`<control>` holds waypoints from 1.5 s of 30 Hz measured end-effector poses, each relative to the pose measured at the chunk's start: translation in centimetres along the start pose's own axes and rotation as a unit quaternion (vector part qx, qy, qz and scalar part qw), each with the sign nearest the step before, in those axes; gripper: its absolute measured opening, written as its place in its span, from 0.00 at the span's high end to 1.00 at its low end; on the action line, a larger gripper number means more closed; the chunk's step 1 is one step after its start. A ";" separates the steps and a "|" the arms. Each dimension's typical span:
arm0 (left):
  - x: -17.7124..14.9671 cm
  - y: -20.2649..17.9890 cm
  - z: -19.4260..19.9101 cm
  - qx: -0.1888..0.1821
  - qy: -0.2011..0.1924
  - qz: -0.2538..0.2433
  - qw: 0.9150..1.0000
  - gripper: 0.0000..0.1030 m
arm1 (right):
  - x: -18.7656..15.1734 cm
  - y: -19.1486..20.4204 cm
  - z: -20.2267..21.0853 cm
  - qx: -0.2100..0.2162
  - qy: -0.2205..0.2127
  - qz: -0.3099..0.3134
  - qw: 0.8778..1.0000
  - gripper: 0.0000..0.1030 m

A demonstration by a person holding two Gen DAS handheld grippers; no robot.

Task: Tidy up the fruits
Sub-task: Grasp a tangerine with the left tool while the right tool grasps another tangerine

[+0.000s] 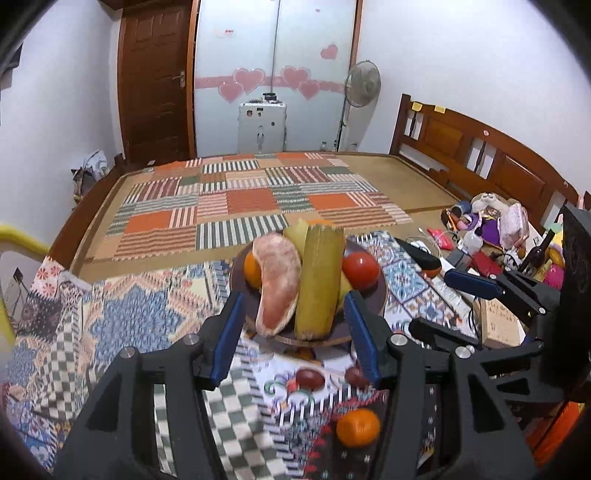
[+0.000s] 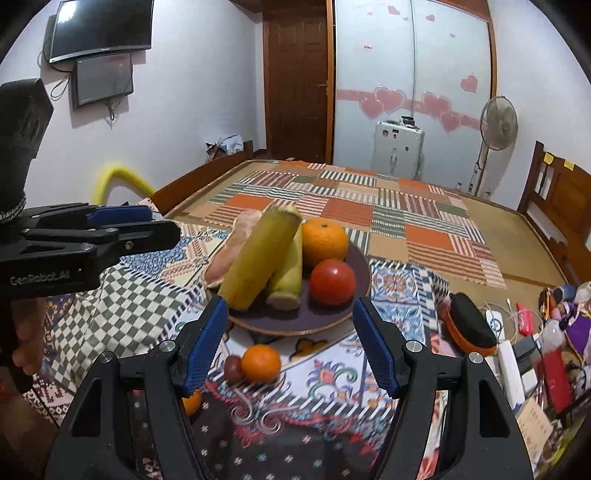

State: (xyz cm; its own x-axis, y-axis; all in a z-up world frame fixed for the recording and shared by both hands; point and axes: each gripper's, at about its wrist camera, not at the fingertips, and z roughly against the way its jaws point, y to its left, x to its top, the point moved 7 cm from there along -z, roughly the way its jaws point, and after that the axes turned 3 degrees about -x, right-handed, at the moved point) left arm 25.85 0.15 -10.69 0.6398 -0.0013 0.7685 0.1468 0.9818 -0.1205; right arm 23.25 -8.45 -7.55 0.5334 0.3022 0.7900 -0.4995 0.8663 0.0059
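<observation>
Both your claws are released and empty: the left claw (image 1: 293, 328) and right claw (image 2: 290, 341) each face the plate (image 2: 354, 306) just ahead. That plate is heaped; the long yellow-green stalk (image 2: 258, 256) leans over its near rim. Nudge it and it could roll off. The loose mandarin (image 2: 260, 362) and dark grape (image 2: 233, 369) lie below your right claw; squeeze hard and the grape may burst.

A home bedroom: a wide wooden bed with a carved headboard (image 1: 480, 155) fills the room, a striped patchwork mat (image 2: 354, 214) spread across it. At the far wall stand frosted sliding doors with pink heart stickers (image 1: 273, 81), a brown panelled wooden door (image 1: 155, 81) and a white pedestal fan (image 2: 496, 127); black wall-mounted screens (image 2: 101, 29) hang far left.
</observation>
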 end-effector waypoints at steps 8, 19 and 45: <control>-4.3 -1.2 -0.8 0.008 0.029 0.005 1.000 0.43 | -2.9 -0.7 0.5 -0.003 0.018 -0.015 1.000 0.35; -9.9 -4.5 -2.1 -0.015 0.078 -0.002 0.997 0.43 | -5.5 -0.2 2.2 0.000 0.029 -0.021 0.999 0.43; -9.0 0.5 -3.0 -0.005 0.055 0.014 0.998 0.64 | -4.5 1.0 -4.3 0.050 0.065 -0.027 0.996 0.59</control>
State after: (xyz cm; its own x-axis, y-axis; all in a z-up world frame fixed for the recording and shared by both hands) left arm 22.44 0.11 -19.56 0.7232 0.0047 0.6907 0.1354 0.9796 -0.1484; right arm 23.34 -7.23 -13.73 0.6418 0.3116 0.7007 -0.5300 0.8406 0.1117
